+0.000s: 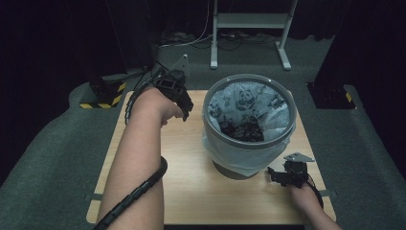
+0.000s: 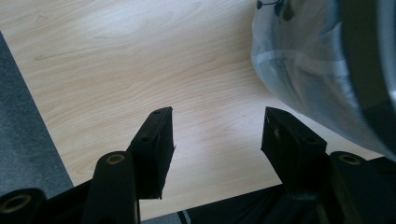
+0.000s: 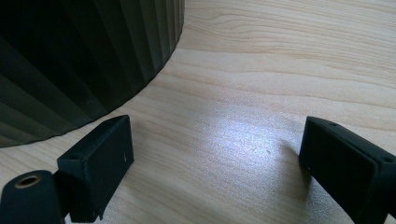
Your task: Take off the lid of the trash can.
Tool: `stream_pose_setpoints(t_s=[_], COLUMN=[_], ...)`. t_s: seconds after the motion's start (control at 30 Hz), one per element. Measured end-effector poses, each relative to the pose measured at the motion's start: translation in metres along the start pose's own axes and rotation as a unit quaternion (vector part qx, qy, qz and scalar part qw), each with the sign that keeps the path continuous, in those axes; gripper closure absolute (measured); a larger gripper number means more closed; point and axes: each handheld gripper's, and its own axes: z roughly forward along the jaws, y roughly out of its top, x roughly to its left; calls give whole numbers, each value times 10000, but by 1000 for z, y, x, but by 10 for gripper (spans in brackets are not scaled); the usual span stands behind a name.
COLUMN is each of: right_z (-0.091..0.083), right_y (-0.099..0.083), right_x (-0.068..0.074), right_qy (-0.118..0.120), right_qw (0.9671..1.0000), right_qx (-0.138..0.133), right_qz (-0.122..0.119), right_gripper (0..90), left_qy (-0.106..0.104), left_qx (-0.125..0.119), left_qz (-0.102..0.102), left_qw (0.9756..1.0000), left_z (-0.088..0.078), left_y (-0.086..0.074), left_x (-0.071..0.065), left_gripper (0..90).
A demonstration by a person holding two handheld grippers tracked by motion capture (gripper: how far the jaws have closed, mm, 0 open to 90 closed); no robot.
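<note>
A grey waste bin [image 1: 249, 125] is seen standing upright on the right half of the table [image 1: 191, 191]. It is lined with a translucent panda-printed bag [image 1: 246, 99], whose edge is folded out over the rim and hangs down the outer wall. Dark debris [image 1: 246, 132] is seen at the bottom of the liner; what it is cannot be told. In the right gripper view the bin's base is seen as dark and ribbed.

The left hand-held gripper [image 1: 184, 106] is held above the table just left of the bin, apart from it; its jaws are parted with nothing between them. The right hand-held gripper [image 1: 277, 175] is kept low by the bin's base at the near right, jaws spread wide, nothing grasped.

The table is of light wood grain. Grey carpet [image 1: 48, 167] is noted around it, with a white metal frame [image 1: 249, 28] and black-and-yellow striped stand bases [image 1: 103, 96] in the dark room behind.
</note>
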Motion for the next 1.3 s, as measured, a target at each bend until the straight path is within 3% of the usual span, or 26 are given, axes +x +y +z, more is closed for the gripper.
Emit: stream_pose_setpoints(t_s=[0.47, 0.6, 1.0, 1.3], right_z=[0, 0, 0, 0], right_y=[0, 0, 0, 0], right_x=[0, 0, 0, 0], right_qy=[10, 16, 23, 33], right_qw=[10000, 10000, 10000, 10000], right_qx=[2, 10, 3, 3], right_qz=[-12, -25, -24, -29], right_gripper=[97, 97, 97, 97], left_qy=[13, 101, 44, 3], left_qx=[-184, -75, -174, -156], left_qz=[186, 213, 384, 234], left_qw=[9997, 9997, 9991, 9996], left_z=[-20, -17, -10, -1], left_y=[20, 24, 35, 39], left_x=[-28, -36, -56, -60], left_gripper=[440, 457, 460, 506])
